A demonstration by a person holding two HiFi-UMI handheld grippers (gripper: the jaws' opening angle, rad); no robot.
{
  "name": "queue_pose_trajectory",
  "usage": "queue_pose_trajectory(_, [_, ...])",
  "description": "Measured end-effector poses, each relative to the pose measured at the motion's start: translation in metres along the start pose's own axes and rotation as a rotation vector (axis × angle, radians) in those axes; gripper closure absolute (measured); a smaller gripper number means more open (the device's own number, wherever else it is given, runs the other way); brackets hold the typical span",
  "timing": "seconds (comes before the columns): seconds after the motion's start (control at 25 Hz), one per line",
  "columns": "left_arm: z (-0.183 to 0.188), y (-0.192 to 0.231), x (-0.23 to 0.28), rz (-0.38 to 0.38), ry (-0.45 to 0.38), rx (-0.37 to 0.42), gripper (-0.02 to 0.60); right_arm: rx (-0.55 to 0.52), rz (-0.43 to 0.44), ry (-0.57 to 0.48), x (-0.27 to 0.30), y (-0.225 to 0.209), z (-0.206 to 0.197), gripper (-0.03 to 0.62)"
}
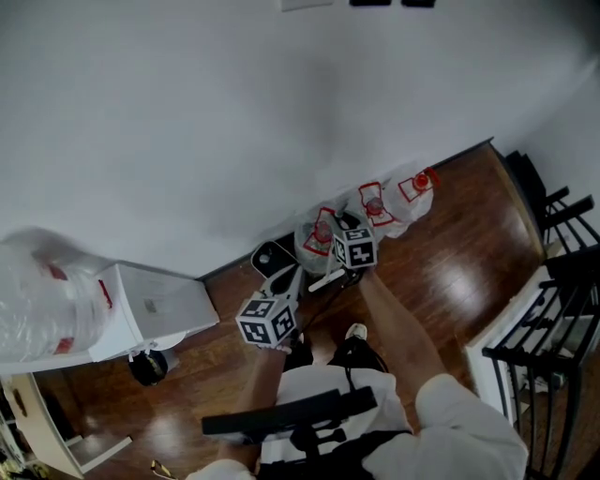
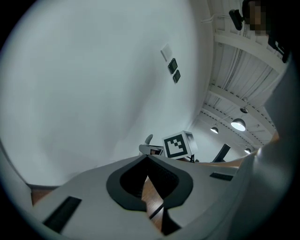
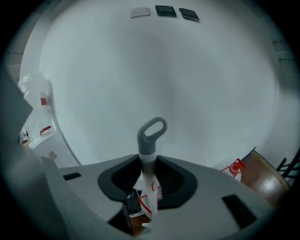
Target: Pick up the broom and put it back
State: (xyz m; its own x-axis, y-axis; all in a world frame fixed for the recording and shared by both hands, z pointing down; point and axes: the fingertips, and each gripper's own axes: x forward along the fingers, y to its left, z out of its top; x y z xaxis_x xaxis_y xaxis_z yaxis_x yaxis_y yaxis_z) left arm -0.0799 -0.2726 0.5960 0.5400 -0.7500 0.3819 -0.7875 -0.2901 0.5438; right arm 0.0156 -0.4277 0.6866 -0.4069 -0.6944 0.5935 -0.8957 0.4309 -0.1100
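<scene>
A plain white wall (image 1: 234, 112) fills most of the head view. It meets a dark brown, glossy wooden floor (image 1: 450, 244) along a dark skirting line. High on the wall sit one white plate and two black plates (image 3: 164, 10) in a row.

Several clear plastic water jugs with red caps and red labels (image 1: 412, 192) stand on the floor along the foot of the wall. To the left is a white box-shaped water dispenser (image 1: 155, 305) with a large clear bottle (image 1: 42, 300) on top. A black metal rack (image 1: 553, 309) stands at the right edge of the floor.

The person stands close to the wall with both arms reaching forward, a white sleeve (image 1: 469, 422) showing on the right arm.

The broom (image 3: 151, 140), with a white shaft and a grey looped handle end, stands nearly upright in front of the wall. It is just ahead of the jugs. The right tool (image 3: 149, 161) is clamped on its shaft just below the grey loop, with the loop rising above the jaws.

The left tool (image 2: 147, 157) is just beside the right one. Its jaws are together at the tips with nothing between them, and only floor shows through the gap behind. From its view the grey loop shows next to the right tool's marker cube (image 2: 177, 145).
</scene>
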Motion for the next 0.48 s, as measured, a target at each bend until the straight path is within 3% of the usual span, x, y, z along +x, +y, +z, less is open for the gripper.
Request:
queue_pose_trajectory(0.28, [-0.001,-0.017,-0.004,-0.034,-0.01,0.001,0.595,-0.002,0.006,-0.025,-0.071,-0.009,-0.025,0.466])
queue_pose_trajectory(0.48, [0.013,-0.047,0.0,-0.112,-0.015,0.048,0.595,-0.009,0.019,-0.147,-0.16,-0.013,0.008,0.465])
